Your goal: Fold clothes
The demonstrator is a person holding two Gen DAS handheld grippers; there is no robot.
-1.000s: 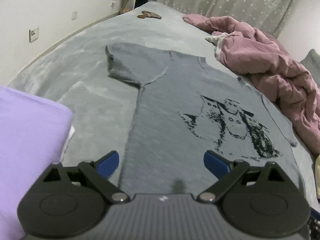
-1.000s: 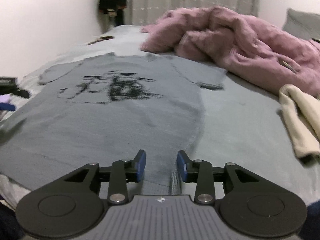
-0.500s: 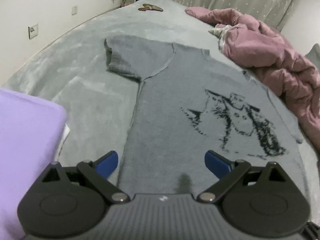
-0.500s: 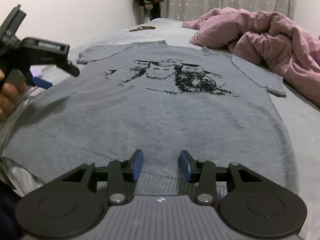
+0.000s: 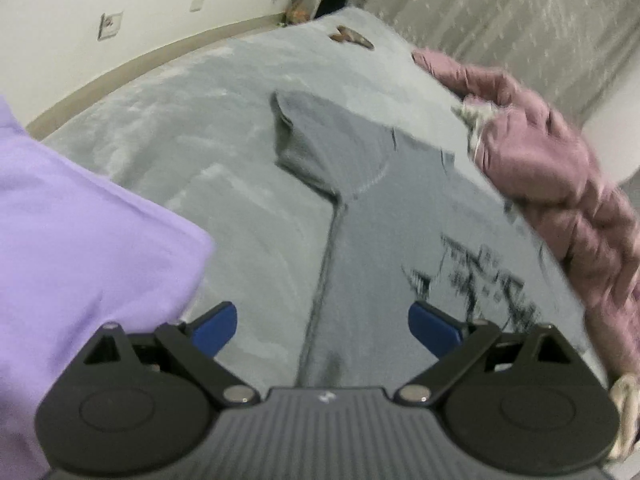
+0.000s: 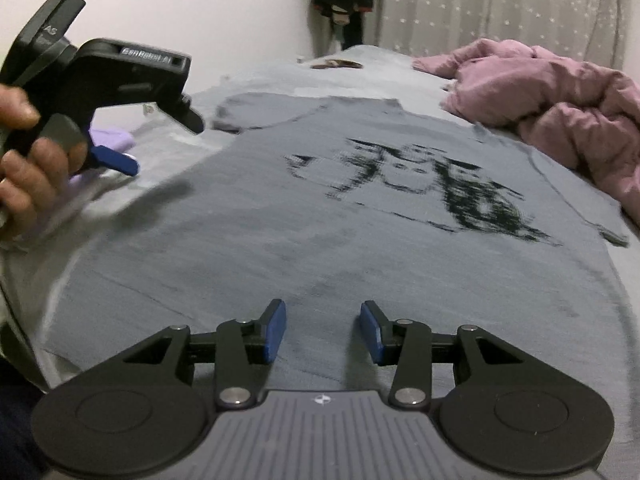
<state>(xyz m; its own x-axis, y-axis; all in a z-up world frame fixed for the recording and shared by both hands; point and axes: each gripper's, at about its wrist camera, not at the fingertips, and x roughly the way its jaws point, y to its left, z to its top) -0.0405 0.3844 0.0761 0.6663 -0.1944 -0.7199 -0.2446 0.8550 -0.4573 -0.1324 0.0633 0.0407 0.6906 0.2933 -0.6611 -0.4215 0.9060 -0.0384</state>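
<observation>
One grey knitted short-sleeved sweater with a black animal print lies spread flat, print up, on the grey plush bed, filling the middle of the right wrist view and running from the lower centre to the upper middle of the left wrist view. It looks soft and limp, light enough to lift by a pinch, and likely to sag and drag on the plush cover; the ribbed hem at the bottom of the frame and the sleeve cuff or shoulder seam look like the firmest places to take hold. The left tool hangs above the sweater's side seam with its two blue pads spread wide, holding nothing. The right tool hangs over the hem region, its pads parted by a narrower gap, also holding nothing. At the left edge of the right wrist view a hand grips the left tool's handle. Other things: one rumpled pink quilt at the upper right, one lilac folded cloth at the left, one cream cloth at the lower right edge, and one small brown object, too blurred to name, at the far end of the bed.
</observation>
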